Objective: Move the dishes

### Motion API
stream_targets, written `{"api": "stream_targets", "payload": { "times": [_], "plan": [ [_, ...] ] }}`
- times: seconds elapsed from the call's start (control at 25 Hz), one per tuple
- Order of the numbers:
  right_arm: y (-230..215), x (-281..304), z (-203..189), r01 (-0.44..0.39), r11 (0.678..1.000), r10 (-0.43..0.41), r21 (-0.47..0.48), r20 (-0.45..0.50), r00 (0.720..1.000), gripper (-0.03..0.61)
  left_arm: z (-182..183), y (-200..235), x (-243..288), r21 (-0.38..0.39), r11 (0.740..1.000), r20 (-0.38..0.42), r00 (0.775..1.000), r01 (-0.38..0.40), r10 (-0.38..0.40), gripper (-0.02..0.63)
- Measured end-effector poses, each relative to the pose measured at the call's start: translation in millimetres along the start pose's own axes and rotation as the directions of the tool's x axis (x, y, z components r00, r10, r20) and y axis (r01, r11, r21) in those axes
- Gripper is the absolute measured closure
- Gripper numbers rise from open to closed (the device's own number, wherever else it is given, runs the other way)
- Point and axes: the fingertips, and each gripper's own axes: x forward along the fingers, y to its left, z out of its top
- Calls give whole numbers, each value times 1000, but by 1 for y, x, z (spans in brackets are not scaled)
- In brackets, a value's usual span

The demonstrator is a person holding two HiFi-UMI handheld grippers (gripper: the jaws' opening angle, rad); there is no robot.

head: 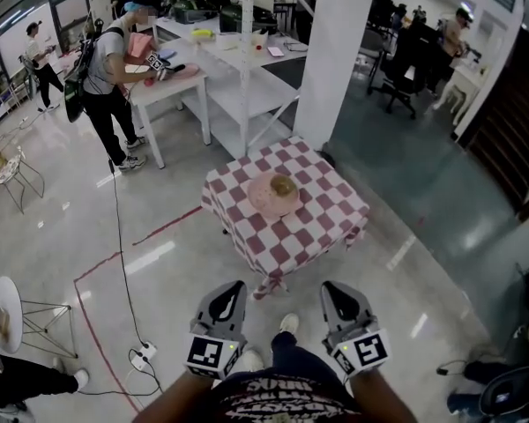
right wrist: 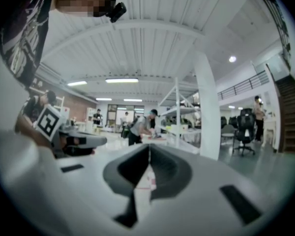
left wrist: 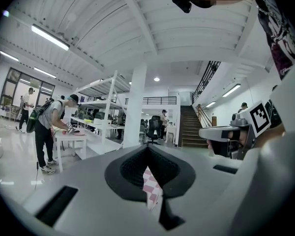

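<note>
Counter [head: 322, 214], small and draped in pink-and-white checks, stands at the middle of the head view, well apart from both grippers at the lower edge. Near its centre sits a pink plate [head: 263, 203], with a small tan bowl [head: 282, 186] resting on it toward the upper right. Both look like stiff, hard dishes, probably light but breakable, and smooth enough to slip. The bowl could slide off if the plate tilts. The plate's thin rim at its near edge looks the best place to pinch, with the plate kept level, or the bowl's wall could be taken first. The left gripper [head: 232, 287] and right gripper [head: 335, 287] are held low and side by side, close to the person's body, pointing forward toward the counter. In each gripper view the fingers [left wrist: 130, 168] meet at their tips with nothing between them. Only a strip of the checks shows through the gap below.
</note>
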Motion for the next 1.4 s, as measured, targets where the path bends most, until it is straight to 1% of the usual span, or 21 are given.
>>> {"api": "stream_targets", "payload": {
  "times": [0.16,0.32,0.52,0.72,0.84,1.0,1.24,1.4],
  "plan": [
    [-5,17,2,-11,1000,11,-1,13,1000,545,5,13,6,-5,1000,-4,1000,-29,29,586],
    [-9,34,-1,-30,1000,30,9,3,1000,545,0,23,15,-18,999,-27,999,-43,42,586],
    [-17,49,-6,-38,999,38,17,-14,999,545,-8,28,33,-23,999,-48,998,-35,34,586],
    [-26,60,-4,-28,1000,29,7,-15,999,545,0,33,50,3,1000,-17,1000,-14,14,586],
    [-29,65,-4,-23,1000,23,0,-15,1000,543,-1,35,57,-24,1000,-26,1000,-16,16,586],
    [-31,69,-7,-15,1000,15,1,-23,1000,545,-5,39,63,-35,999,-38,999,-8,7,586],
    [-39,80,-11,-12,1000,13,11,-41,999,545,-12,46,78,-13,1000,-33,999,3,-3,586],
    [-48,87,-10,-21,1000,21,12,-38,999,545,-7,45,91,-29,1000,-45,999,-3,1,586]
  ]
}}
